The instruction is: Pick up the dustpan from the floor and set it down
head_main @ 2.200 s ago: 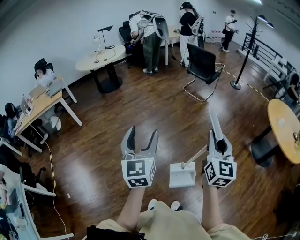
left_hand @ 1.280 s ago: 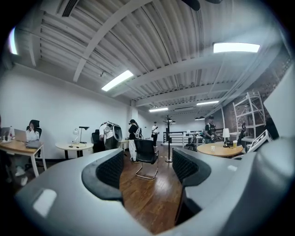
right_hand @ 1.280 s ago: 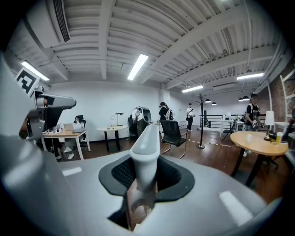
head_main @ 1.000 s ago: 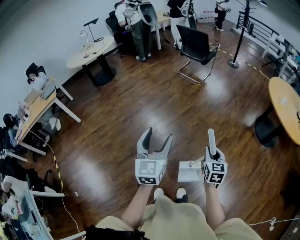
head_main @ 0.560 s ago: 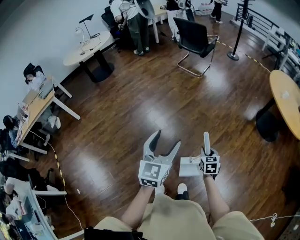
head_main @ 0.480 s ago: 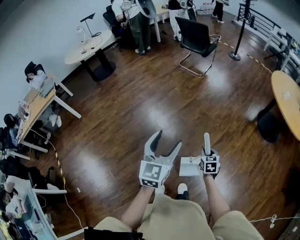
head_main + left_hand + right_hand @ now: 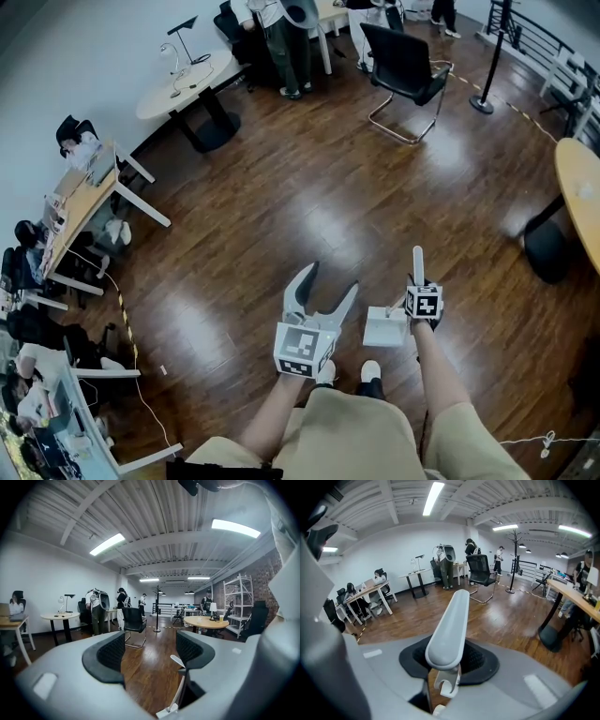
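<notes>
On the dark wooden floor point(image 7: 309, 206), just ahead of the person's shoes point(image 7: 370, 372), the white dustpan point(image 7: 385, 328) sits low with its tray level. From the head view alone it is hard to say whether the tray already touches the boards or hangs just above them. Its long grey handle point(image 7: 449, 625) rises up and forward out of the right gripper point(image 7: 450, 662), whose fingers close on it from both sides. They have just been easing apart a little, yet the handle lies between them and looks pressed by both. Gripping the handle with the gripper tilted downward probably keeps the tray flat, so it meets the floor squarely rather than on one edge. The left gripper point(image 7: 334, 276) hovers just to the left of the dustpan, its fingers spread wide with only bare floor between them. It carries nothing and seems held aside so as not to knock the tray. The setting-down looks nearly done, and letting go of the handle is the step left.
</notes>
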A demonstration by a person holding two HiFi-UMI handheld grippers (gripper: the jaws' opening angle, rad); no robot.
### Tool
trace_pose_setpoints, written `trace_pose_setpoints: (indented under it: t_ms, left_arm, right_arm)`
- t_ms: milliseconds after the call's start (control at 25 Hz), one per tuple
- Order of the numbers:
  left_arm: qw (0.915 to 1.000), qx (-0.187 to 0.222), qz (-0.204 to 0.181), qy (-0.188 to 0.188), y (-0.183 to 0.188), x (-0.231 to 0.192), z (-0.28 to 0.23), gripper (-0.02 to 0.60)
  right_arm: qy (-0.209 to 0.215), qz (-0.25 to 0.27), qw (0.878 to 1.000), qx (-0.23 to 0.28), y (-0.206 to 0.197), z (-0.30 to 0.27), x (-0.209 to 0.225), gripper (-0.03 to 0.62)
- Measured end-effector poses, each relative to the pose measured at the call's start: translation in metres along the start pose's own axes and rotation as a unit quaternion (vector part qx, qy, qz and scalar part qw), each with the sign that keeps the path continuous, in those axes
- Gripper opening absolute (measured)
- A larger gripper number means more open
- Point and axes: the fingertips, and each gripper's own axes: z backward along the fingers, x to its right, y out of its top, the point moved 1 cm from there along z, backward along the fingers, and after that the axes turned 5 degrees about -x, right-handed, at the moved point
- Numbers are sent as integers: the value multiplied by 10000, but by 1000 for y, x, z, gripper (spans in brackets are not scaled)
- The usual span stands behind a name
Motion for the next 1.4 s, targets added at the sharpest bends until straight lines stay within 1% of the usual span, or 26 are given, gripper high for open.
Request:
trace_pose_setpoints:
  t_ms: [160, 360, 440, 640, 800, 1120, 1240, 1400]
  left_arm:
    - [9999, -66, 3, 78, -5, -3, 4, 318]
    - [9997, -117, 29, 224, -11, -9, 8, 318]
    - [9996, -84, 43, 250, -10, -14, 10, 318]
    - [9996, -102, 72, 245, -11, -18, 12, 318]
    - [9998, -25, 102, 179, -10, -15, 11, 318]
    - [9996, 206, 130, 151, 4, -13, 11, 318]
    - [9994, 272, 144, 162, 9, -14, 11, 318]
    - [9990, 369, 158, 211, 14, -20, 15, 318]
  right_arm:
    - [88, -186, 9998, 61, 11, -12, 10, 115]
    - [297, -492, 9976, 376, 14, -17, 16, 127]
    - [325, -578, 9965, 514, 18, -14, 14, 160]
    - [374, -673, 9941, 767, 27, 4, 10, 163]
    - [530, -648, 9900, 1139, 39, 28, -2, 163]
    - [868, -523, 9754, 1955, 80, 78, -34, 163]
    - [967, -424, 9699, 2194, 96, 95, -43, 186]
    - [1062, -269, 9648, 2391, 109, 109, -59, 208]
